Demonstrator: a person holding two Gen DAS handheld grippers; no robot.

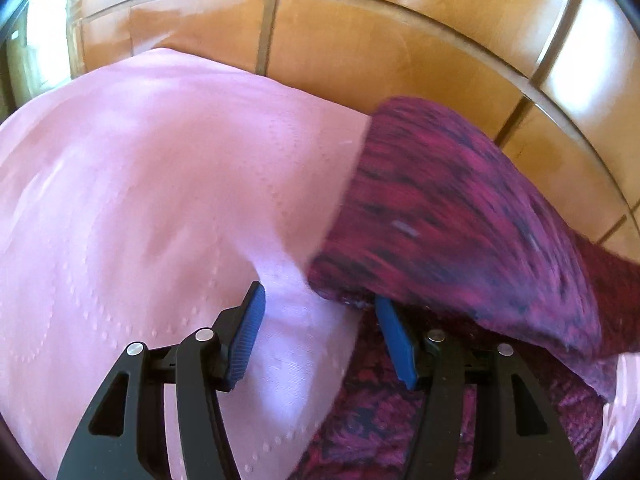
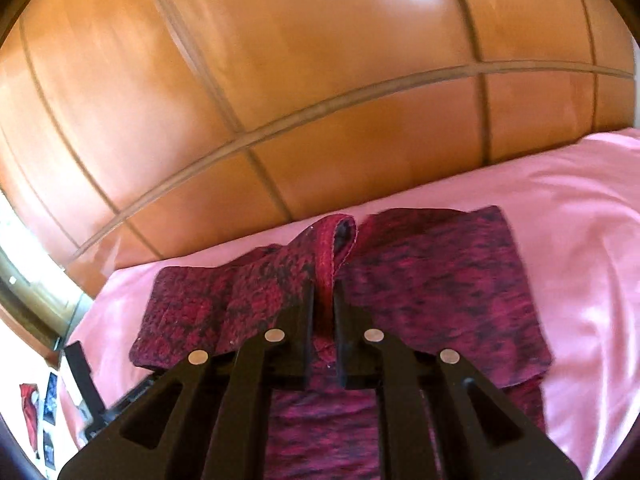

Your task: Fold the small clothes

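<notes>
A pink sheet (image 1: 140, 184) lies below glossy wooden wardrobe panels (image 2: 248, 92) with grooved seams.

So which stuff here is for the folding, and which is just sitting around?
For the folding:
- magenta-and-black knit garment
- right gripper, pinching its hem
- left gripper, open beside it

Just there:
- pink bedsheet
- wooden wardrobe doors
- photos on the wall

bed with smooth pink embossed sheet (image 1: 140, 200), dark magenta-and-black knit garment (image 2: 432, 280) lying on it, partly folded, near far edge
</notes>
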